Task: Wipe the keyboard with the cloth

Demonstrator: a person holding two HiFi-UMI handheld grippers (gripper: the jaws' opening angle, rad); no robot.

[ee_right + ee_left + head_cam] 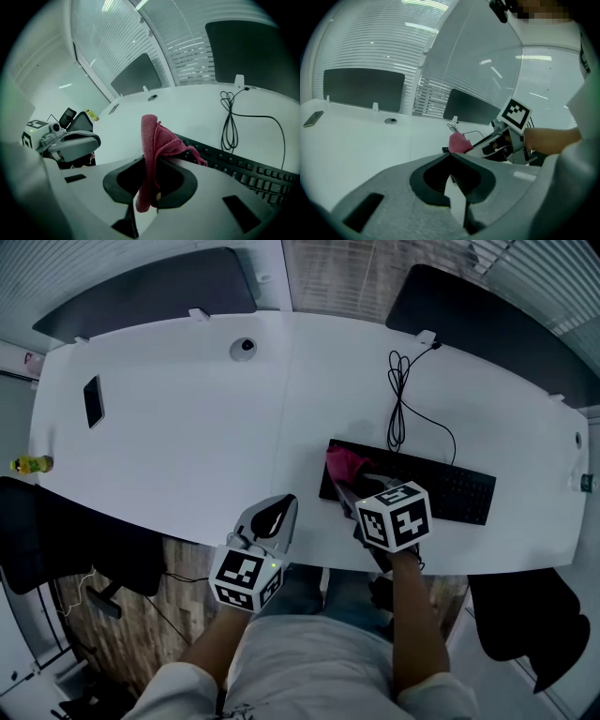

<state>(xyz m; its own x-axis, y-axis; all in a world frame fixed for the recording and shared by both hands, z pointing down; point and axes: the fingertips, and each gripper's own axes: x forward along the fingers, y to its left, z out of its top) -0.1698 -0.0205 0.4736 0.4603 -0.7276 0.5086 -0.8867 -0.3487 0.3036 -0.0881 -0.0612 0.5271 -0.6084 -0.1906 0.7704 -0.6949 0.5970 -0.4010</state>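
Observation:
A black keyboard (441, 488) lies on the white table (187, 446), right of centre. A pink cloth (345, 463) rests bunched on its left end, and my right gripper (340, 486) is shut on that cloth. In the right gripper view the cloth (152, 136) stands up between the jaws of the right gripper (151, 161), with the keyboard (243, 171) just beyond. My left gripper (284, 505) hovers at the table's front edge, left of the keyboard. In the left gripper view the left gripper (451, 155) is shut on nothing; the cloth (459, 143) shows ahead.
The keyboard's black cable (401, 399) loops toward the table's back edge. A phone (93, 400) lies far left, a yellow bottle (30, 464) at the left edge, a round grommet (244, 348) near the back. Dark chairs (487, 320) stand behind the table.

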